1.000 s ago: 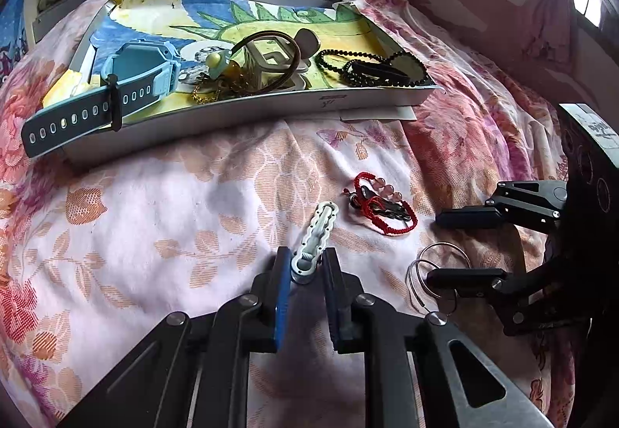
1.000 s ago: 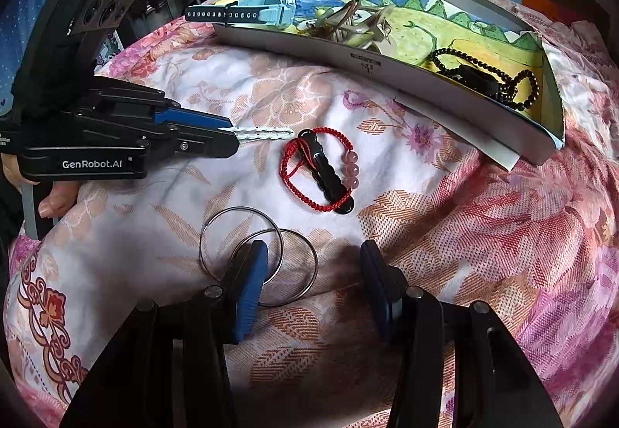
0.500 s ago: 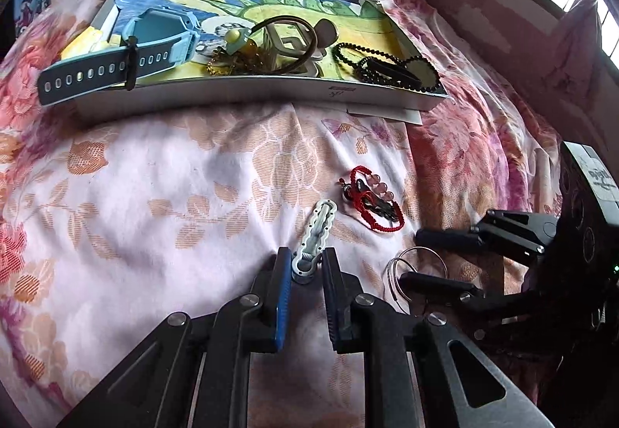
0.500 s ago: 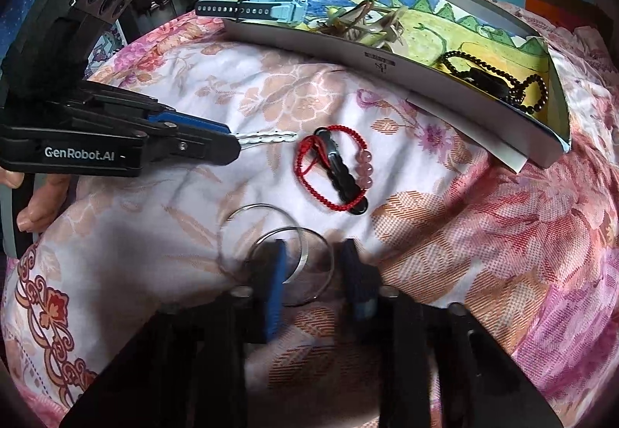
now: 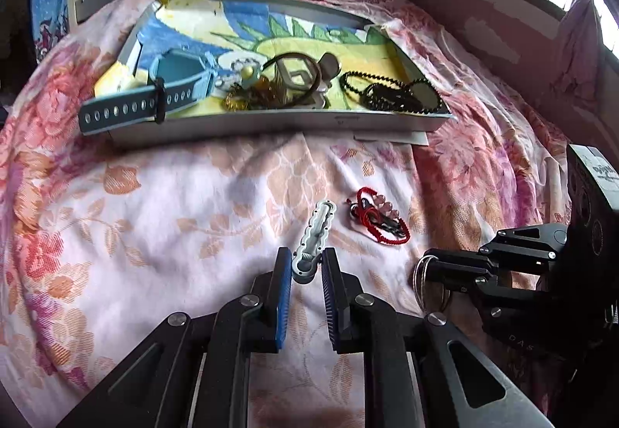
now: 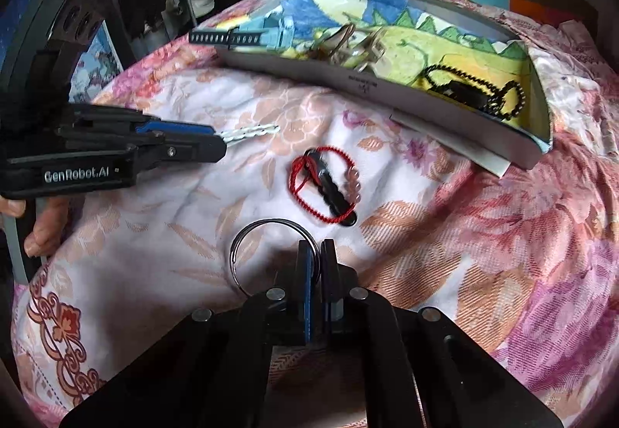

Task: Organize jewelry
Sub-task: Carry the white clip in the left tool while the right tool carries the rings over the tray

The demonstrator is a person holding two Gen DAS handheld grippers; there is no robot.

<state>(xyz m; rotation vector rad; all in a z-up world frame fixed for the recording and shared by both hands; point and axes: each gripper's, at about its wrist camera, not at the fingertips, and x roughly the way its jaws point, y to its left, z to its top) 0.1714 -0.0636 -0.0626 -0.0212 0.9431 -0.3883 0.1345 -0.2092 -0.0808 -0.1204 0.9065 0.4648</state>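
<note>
- My left gripper point(image 5: 305, 269) is clamped on the near end of a white hair clip point(image 5: 315, 240); the rest of the clip sticks out away from me over the floral bedspread point(image 5: 154, 234).
- My right gripper point(image 6: 316, 254) has just been closing, and its jaws are now together on the thin silver rings point(image 6: 267, 250), with the wire of the rings pinched between the pads. Most of the loop shows to the left of the fingers.
- A red cord bracelet point(image 6: 323, 188) with pink beads lies on the bedspread just beyond both grippers, tangled with a black clip, touching neither gripper.
- Farther off sits the open tray point(image 5: 271, 122) with a bright cartoon lining.
- In the tray, a blue watch point(image 5: 170, 87) lies at the left, its strap hanging over the near wall.
- A heap of gold and brown pieces point(image 5: 282, 87) is in the middle of the tray; I cannot tell them apart.
- A black bead chain point(image 5: 390, 91) lies at the tray's right end.
</note>
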